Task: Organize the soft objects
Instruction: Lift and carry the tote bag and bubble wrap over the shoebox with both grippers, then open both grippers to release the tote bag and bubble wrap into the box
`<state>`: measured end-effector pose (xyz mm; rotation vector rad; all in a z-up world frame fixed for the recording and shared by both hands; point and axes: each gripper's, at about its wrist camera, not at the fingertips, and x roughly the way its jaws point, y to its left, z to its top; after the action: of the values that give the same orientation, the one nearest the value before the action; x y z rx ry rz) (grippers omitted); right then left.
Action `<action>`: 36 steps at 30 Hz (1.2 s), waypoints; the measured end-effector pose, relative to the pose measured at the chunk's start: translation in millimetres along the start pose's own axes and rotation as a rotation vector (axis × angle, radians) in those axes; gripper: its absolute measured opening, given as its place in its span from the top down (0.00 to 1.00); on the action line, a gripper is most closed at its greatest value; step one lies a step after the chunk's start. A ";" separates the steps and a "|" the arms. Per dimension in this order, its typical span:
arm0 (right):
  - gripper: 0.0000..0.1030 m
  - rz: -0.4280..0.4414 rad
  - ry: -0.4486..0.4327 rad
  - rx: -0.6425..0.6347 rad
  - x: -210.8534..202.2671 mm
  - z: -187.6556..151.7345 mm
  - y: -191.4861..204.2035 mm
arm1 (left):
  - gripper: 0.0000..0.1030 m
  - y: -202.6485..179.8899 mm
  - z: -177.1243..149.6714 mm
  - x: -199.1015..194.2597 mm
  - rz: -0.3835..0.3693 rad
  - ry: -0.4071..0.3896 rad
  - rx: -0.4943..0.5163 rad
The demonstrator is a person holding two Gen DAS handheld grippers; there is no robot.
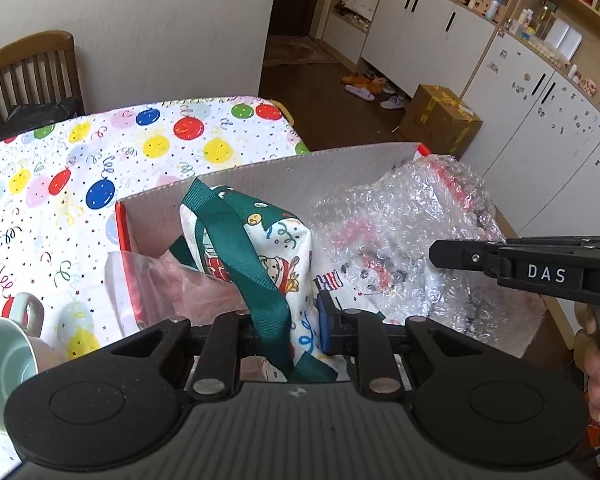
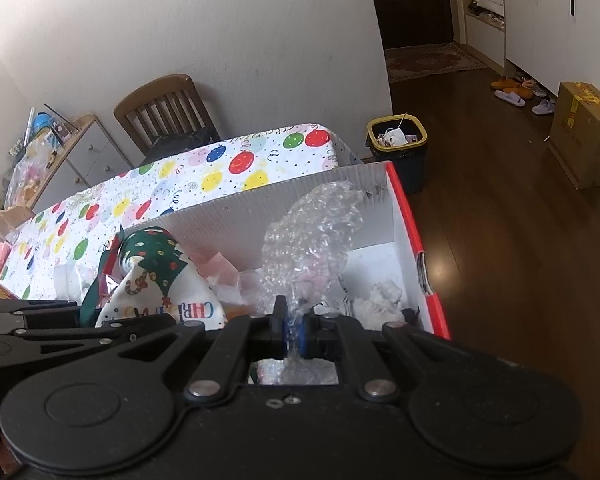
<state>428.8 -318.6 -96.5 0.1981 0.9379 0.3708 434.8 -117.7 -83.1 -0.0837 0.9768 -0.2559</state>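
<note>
A red and white box [image 1: 340, 160] stands on the balloon-print tablecloth [image 1: 80, 160]. My left gripper [image 1: 286, 328] is shut on a white Christmas-print cloth bag [image 1: 276, 248] with green straps, held over the box. My right gripper [image 2: 294, 328] is shut on a sheet of clear bubble wrap [image 2: 312, 232] that rises over the box [image 2: 416, 240]. The bubble wrap [image 1: 412, 232] lies right of the bag in the left wrist view, with the right gripper's finger [image 1: 460, 254] above it. The bag [image 2: 156, 280] shows at the left in the right wrist view. Pink tissue and a white fluffy thing [image 2: 380, 296] lie inside the box.
A pale green cup [image 1: 4, 360] sits on the table at the near left beside a clear plastic bag [image 1: 160, 284]. A wooden chair [image 2: 164, 112] stands at the far end. A black bin [image 2: 400, 148] and a cardboard box [image 2: 584, 132] stand on the floor.
</note>
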 end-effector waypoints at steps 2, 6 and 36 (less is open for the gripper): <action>0.96 -0.009 0.007 -0.006 2.2 0.2 0.4 | 0.81 1.1 -1.2 3.5 -0.002 0.008 0.000; 0.95 -0.023 0.020 -0.020 4.5 2.3 0.6 | 0.81 2.0 -1.4 5.8 -0.002 0.008 -0.009; 0.32 -0.040 -0.105 -0.174 -63.9 3.9 18.7 | 0.36 -2.1 -8.7 -71.1 0.004 -0.179 -0.021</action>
<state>393.6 -326.6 -40.4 0.0393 0.8007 0.3989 389.4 -101.5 -30.1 -0.1216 0.8021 -0.2304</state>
